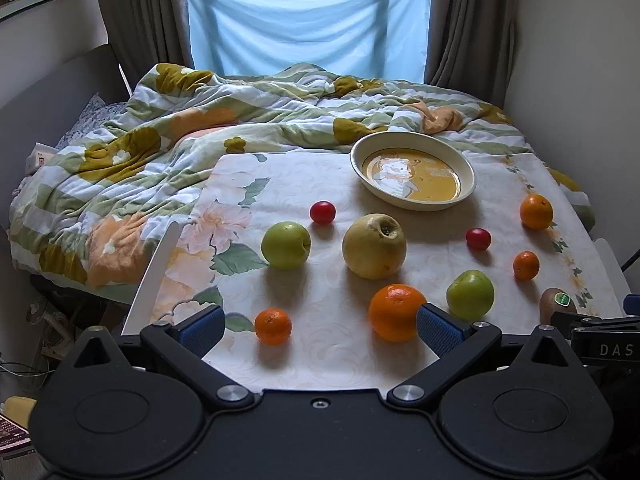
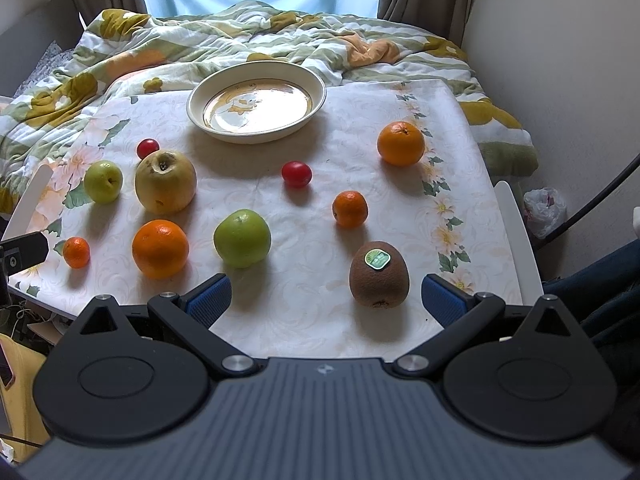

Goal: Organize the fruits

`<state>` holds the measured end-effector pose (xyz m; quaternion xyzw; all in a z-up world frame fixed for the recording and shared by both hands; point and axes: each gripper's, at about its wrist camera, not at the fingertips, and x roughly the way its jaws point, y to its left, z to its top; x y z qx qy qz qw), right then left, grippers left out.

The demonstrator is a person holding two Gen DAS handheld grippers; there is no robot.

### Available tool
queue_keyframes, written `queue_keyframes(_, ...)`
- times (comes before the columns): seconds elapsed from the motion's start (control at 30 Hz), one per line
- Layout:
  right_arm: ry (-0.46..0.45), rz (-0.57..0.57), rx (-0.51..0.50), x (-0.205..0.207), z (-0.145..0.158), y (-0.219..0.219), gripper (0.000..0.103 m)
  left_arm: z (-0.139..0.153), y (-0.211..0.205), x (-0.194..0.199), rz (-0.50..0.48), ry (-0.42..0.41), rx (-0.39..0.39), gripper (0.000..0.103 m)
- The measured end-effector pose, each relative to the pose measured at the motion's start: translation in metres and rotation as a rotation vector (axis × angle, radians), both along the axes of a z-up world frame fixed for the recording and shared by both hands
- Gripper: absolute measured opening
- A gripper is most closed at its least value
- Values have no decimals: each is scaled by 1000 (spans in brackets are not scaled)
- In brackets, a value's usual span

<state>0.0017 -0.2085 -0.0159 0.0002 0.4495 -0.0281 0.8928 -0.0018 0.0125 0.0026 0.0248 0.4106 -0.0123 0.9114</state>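
Right wrist view: right gripper [image 2: 326,298] hangs over the near table edge, blue-padded fingers [image 2: 210,294] spread wide, nothing between them.
Nearest fruit: brown fuzzy kiwi with a green sticker [image 2: 379,276], just ahead of the right-hand finger, not touched.
Left gripper: [image 1: 320,326] likewise spread and empty; small orange mandarin [image 1: 273,326] sits ahead between its fingers, and the large round orange [image 1: 396,312] lies just beside the right-hand pad.
Near row: round green apple [image 2: 242,238].
Middle: small mandarin [image 2: 350,209], red cherry tomato [image 2: 296,174], large yellow-green apple with a brown stem pit [image 2: 165,187], smaller green apple [image 2: 103,181], second red tomato [image 2: 147,148].
Far right: another orange [image 2: 401,143], well apart from the rest.
Far: shallow cream dish with an orange printed centre [image 2: 256,100], empty, on the floral tablecloth [image 2: 304,312].
Step (judged): start; no fruit gathered yet.
Next move (judged): right gripper forward and slightly right to straddle the kiwi, close gently, carry to the dish.
Caution: round fruit may roll if nudged.
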Motion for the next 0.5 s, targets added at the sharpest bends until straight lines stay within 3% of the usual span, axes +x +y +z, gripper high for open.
queue_keyframes(0.5, 0, 2, -2, 0, -2, 1, 103, 1, 4, 1, 6, 0, -4, 103)
